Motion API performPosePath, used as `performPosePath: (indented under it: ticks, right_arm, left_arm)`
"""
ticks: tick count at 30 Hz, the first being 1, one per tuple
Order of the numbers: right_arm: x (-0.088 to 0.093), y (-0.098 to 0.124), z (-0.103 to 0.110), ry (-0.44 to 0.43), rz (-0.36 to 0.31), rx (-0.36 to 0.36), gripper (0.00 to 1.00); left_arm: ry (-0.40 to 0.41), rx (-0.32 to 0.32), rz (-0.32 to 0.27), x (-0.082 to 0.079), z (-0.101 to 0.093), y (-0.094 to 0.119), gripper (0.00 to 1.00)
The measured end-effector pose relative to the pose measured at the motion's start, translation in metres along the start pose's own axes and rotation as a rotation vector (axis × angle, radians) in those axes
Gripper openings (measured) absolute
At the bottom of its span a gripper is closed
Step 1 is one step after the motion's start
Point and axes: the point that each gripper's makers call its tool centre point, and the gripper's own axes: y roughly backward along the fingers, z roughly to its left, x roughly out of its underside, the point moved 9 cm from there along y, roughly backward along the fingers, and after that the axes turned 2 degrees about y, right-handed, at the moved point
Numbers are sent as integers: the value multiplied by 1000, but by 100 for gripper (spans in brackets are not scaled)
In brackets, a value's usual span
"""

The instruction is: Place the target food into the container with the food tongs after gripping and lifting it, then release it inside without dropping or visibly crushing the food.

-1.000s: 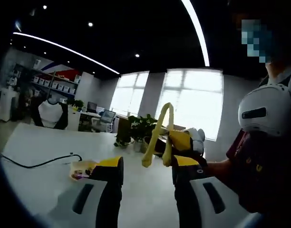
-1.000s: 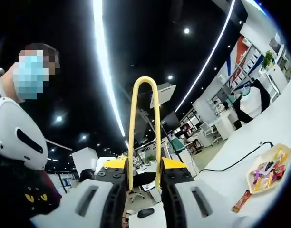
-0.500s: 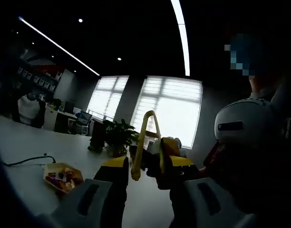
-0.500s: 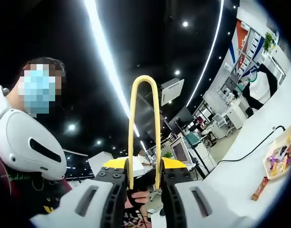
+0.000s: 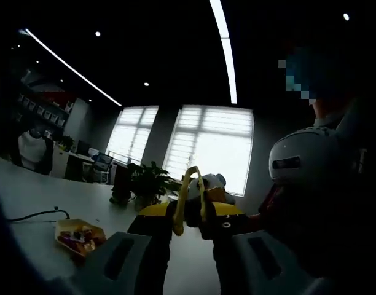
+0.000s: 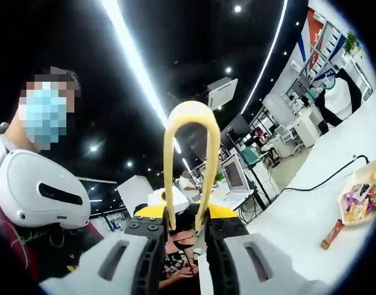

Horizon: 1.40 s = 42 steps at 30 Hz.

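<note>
Yellow tongs (image 6: 189,166) upright (bend up); snack tray (image 6: 362,198) on table

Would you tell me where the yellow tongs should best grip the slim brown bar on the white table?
Probably bring the yellow tongs down from above and close across its narrow width at mid-length: the slim brown bar lies flat on the white table, apart from the tray of snacks, both long sides free.

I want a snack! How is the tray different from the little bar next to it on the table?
The tray is wide and yellowish; the bar is thin and reddish. The tray holds many colourful packets; the bar lies alone. Both rest on the white table.
</note>
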Motion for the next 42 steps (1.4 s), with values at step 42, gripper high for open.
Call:
performPosePath:
  ticks: [42]
  right_arm:
    - [-9, 1, -8, 117, 3, 54, 21]
  left_arm:
    - [98, -73, -93, 26, 15, 11, 33]
